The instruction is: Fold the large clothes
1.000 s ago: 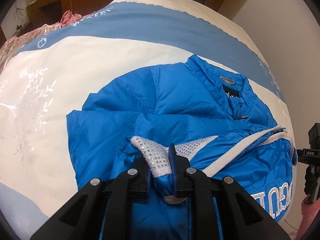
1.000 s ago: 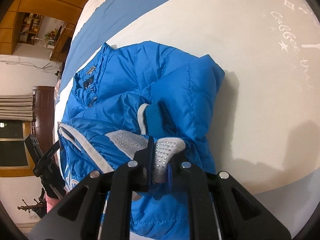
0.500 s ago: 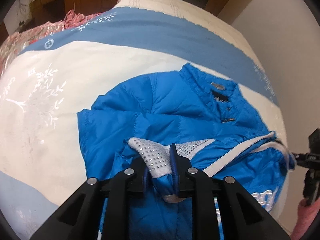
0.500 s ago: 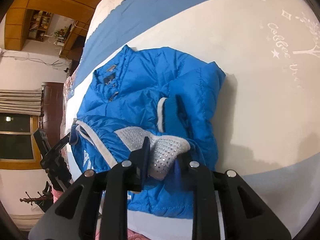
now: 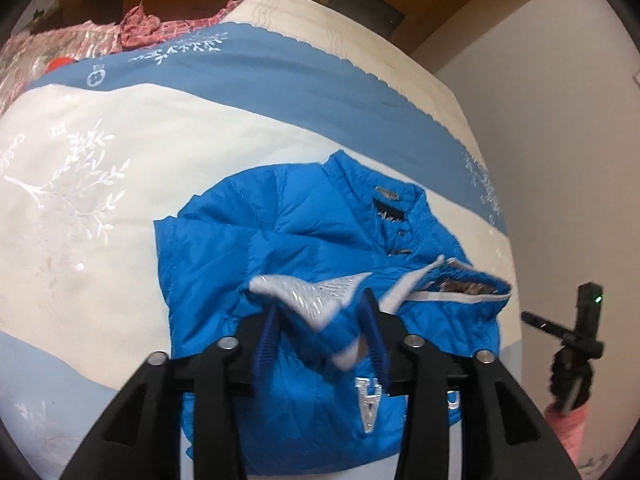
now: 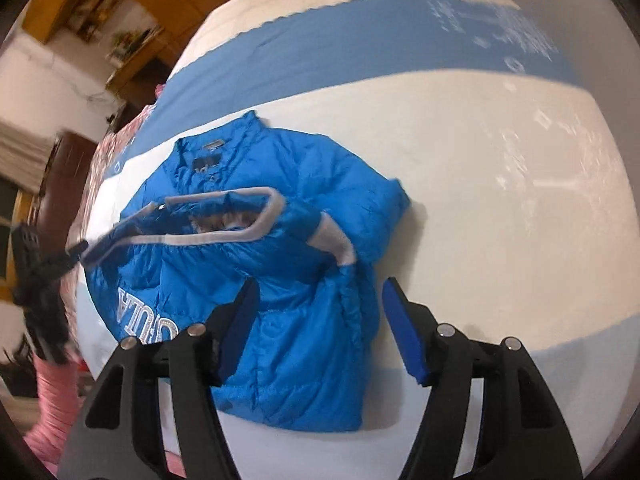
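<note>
Both released: left gripper (image 5: 322, 334) and right gripper (image 6: 320, 322) jaws opening above blue puffer jacket (image 6: 288, 280) on bedspread (image 6: 500, 200); pink clothes (image 5: 140, 32) behind.

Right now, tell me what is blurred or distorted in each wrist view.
Left wrist view: fisheye bends the bed; the jacket is fairly sharp, its silver cuff streaked. Right wrist view: motion blur smears the white trim and the room behind.

Jacket (image 5: 304, 240) hem hidden behind left tongs (image 5: 322, 330); falling cuff (image 5: 316, 300) motion-blurred.
</note>
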Demonstrator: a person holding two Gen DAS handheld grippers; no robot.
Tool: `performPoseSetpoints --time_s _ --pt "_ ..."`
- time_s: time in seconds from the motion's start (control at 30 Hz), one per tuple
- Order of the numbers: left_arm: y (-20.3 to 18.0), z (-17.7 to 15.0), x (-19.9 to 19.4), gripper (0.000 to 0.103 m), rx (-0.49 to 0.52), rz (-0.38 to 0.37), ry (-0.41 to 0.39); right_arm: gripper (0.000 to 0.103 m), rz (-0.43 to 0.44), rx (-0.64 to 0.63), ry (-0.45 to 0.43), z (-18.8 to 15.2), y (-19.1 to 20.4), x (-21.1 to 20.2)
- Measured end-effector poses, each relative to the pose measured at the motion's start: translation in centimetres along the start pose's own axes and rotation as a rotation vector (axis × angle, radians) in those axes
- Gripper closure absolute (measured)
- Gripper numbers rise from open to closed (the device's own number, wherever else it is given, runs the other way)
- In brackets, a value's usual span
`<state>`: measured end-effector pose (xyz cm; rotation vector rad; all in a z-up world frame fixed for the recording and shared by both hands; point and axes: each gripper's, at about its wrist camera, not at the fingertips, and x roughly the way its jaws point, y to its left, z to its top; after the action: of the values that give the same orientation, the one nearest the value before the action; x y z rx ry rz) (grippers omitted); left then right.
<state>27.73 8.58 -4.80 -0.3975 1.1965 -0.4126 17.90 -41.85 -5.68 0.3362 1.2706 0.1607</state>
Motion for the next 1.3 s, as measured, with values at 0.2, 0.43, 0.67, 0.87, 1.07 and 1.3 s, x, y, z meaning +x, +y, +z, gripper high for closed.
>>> performPoseSetpoints --time_s 0.2,0.43,0.67,0.87,1.07,1.3 --pt "0.4 0.8 -2.7 0.046 0.038 0.071 -0.113 0.026 -0.056 -0.132 -0.013 1.2 1.6 2.0" --pt "-1.4 0.8 3.5 0.043 0.248 0.293 -0.051 0.021 -0.104 -0.202 0.046 2.4 2.5 6.0" --pt "-2.4 1.0 8.0 0.085 0.34 0.385 -0.011 0.089 -0.062 -0.179 0.029 3.1 1.6 6.8" --pt "-3.3 2.7 6.2 0.092 0.295 0.346 -0.12 0.093 0.014 -0.087 -0.043 5.4 0.3 4.7" --pt "-4.3 6.2 6.7 0.092 0.261 0.371 -0.176 0.093 0.018 -0.04 -0.076 9.5 0.2 4.7" --pt "-1.8 8.7 12.1 0.091 0.198 0.434 -0.074 0.092 -0.022 0.013 -0.002 12.2 -0.7 9.4"
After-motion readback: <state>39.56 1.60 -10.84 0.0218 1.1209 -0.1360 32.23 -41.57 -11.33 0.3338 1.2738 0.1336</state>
